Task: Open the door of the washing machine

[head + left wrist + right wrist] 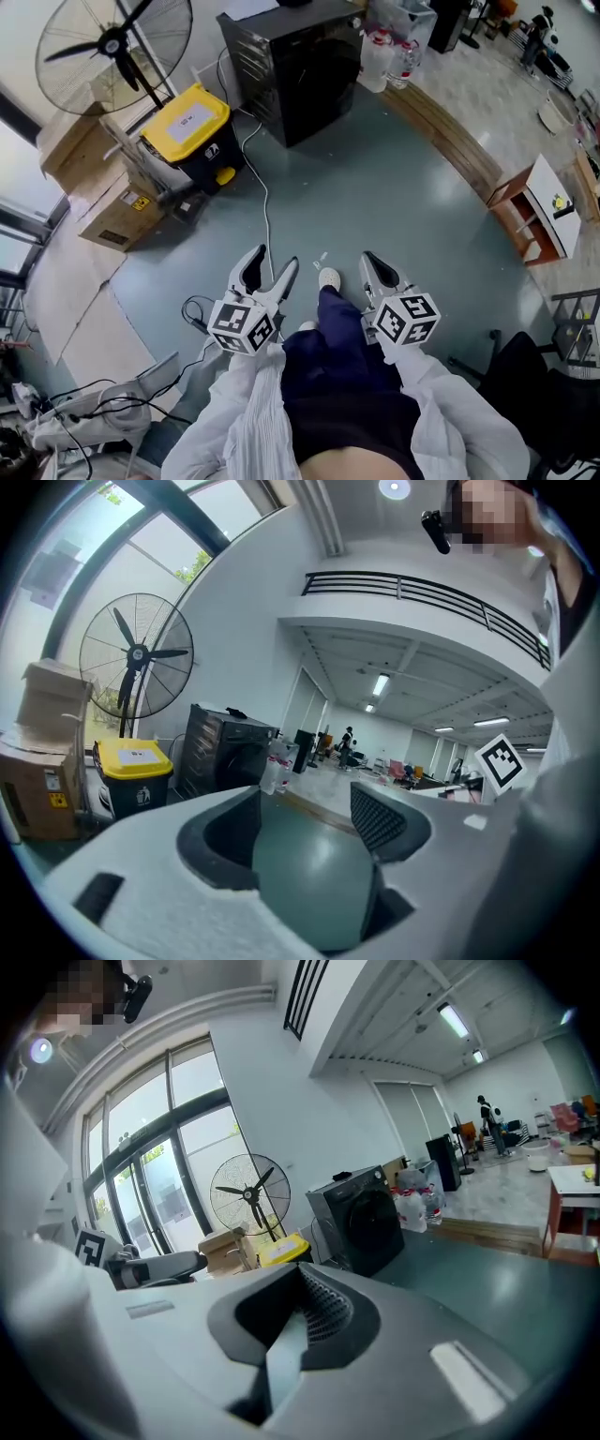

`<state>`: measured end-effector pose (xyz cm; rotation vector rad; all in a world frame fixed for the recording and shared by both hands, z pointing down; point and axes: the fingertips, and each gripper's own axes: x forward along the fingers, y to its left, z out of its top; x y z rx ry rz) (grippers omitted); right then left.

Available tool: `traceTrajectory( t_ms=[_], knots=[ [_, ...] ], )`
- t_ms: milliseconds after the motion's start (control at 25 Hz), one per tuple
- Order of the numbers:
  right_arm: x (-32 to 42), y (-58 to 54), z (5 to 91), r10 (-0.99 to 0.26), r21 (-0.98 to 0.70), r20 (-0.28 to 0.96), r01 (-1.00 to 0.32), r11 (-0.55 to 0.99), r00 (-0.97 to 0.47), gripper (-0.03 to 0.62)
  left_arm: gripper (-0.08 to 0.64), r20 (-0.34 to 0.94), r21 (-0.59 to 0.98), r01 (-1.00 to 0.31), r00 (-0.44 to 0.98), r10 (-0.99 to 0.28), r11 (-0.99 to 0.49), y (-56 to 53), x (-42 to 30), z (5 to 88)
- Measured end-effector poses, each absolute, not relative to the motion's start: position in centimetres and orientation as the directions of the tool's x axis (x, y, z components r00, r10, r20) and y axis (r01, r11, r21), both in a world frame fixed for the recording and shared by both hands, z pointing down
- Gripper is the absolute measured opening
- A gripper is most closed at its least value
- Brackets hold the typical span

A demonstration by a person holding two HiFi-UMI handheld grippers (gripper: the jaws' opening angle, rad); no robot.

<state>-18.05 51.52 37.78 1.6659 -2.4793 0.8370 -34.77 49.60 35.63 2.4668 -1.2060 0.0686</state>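
Observation:
The black washing machine (300,70) stands at the far end of the grey floor, several steps ahead of me, and its round front door (375,1227) looks closed. In the left gripper view the washing machine (225,752) shows small, beyond the jaws. My left gripper (277,258) is held at waist height with its jaws wide apart and nothing between them (305,803). Beside it my right gripper (368,258) has its jaws together, with only a thin slit between them (300,1288), and holds nothing. Both point toward the machine, well short of it.
A yellow-lidded bin (192,127), a standing fan (112,42) and cardboard boxes (103,197) sit left of the machine. A cable (265,202) trails across the floor toward me. Water bottles (389,52), a low wooden ledge (450,131) and a small shelf (534,211) are on the right.

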Motion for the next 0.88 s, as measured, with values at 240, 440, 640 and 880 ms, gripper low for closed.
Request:
traceTrajectory(
  t_ms=[240, 440, 640, 880],
  knots=[
    [-15.2, 43.2, 37.7, -0.834, -0.405, 0.332, -0.865, 0.296, -0.441, 0.012, 0.301, 0.221, 0.330, -0.757, 0.643, -0.733, -0.564, 41.7, -31.9, 35.3],
    [-11.8, 36.5, 37.6, -0.834, -0.396, 0.322, -0.864, 0.312, -0.449, 0.012, 0.299, 0.215, 0.342, -0.753, 0.645, -0.733, -0.562, 35.0, -28.9, 35.8],
    [-9.8, 31.6, 37.5, -0.834, -0.411, 0.302, -0.852, 0.323, -0.462, 0.012, 0.296, 0.179, 0.402, -0.736, 0.647, -0.741, -0.545, 30.5, -26.5, 36.1],
    [-8.8, 29.3, 37.9, -0.823, -0.436, 0.317, -0.843, 0.315, -0.471, 0.012, 0.293, 0.202, 0.431, -0.737, 0.642, -0.740, -0.521, 27.9, -25.4, 36.5]
  ],
)
